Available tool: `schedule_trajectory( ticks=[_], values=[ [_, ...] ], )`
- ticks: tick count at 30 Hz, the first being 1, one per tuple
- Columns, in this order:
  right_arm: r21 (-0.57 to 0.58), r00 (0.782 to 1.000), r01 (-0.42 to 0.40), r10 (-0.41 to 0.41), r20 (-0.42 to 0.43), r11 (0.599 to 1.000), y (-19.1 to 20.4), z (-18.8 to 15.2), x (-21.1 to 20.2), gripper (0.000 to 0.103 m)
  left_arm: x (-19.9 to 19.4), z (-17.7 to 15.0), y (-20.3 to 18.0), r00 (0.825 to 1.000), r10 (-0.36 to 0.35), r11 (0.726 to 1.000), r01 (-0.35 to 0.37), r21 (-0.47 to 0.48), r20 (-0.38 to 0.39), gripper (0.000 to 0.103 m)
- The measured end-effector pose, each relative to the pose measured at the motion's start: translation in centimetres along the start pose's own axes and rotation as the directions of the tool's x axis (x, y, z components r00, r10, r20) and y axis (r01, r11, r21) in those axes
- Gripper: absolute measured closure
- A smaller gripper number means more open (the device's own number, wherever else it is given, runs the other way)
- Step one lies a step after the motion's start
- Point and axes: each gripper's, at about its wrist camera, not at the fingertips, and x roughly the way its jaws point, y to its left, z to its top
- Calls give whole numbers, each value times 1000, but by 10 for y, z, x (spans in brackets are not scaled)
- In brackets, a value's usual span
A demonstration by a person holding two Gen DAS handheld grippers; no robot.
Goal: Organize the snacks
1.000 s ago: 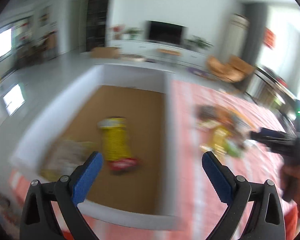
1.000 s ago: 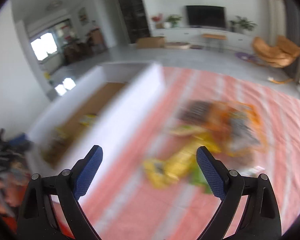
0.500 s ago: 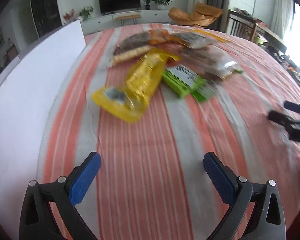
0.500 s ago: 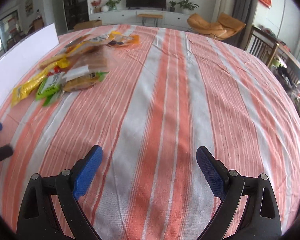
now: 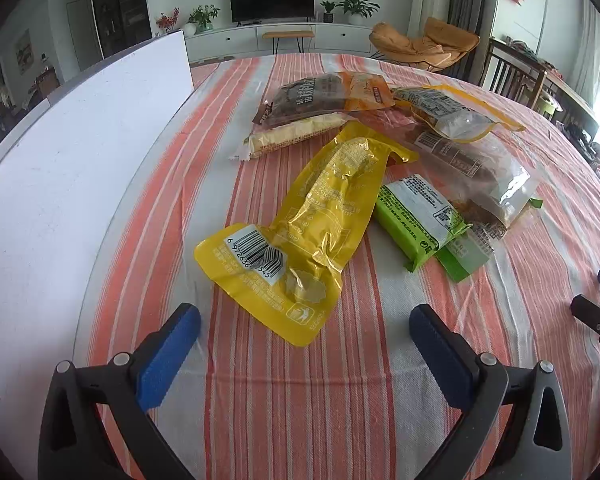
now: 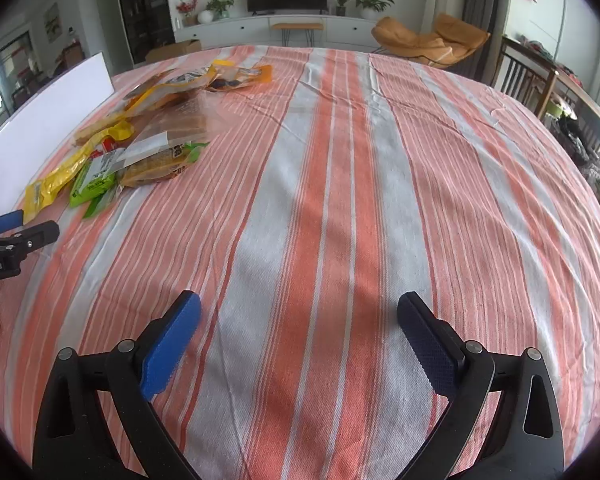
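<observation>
A pile of snack packs lies on the striped cloth. In the left wrist view a yellow pouch (image 5: 312,216) lies nearest, barcode side up. Two green packs (image 5: 416,220), a clear bag of brown snacks (image 5: 472,160), a pale cracker pack (image 5: 292,136) and a brown-and-orange bag (image 5: 320,96) lie behind it. My left gripper (image 5: 304,320) is open, its tips on either side of the pouch's near corner, touching nothing. My right gripper (image 6: 299,304) hangs open over bare cloth, well to the right of the snack pile (image 6: 152,132).
A tall white box wall (image 5: 80,160) runs along the left side of the table, close to the pile. The orange-and-grey striped tablecloth (image 6: 340,200) stretches bare to the right. Wooden chairs (image 6: 532,76) stand past the far right table edge.
The left wrist view has swung from the inside of the white box to the snack pile and come down close to it. The right gripper has moved right and sunk towards bare cloth.
</observation>
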Motion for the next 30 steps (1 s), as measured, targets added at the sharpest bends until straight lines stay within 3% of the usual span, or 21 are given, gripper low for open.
schedule_trajectory(
  ticks=[30],
  values=[
    [1,1000,-2,2,-2,1000,0,1,3,2,0,0,0,1000,0,1000,0,0,0,0]
  ],
)
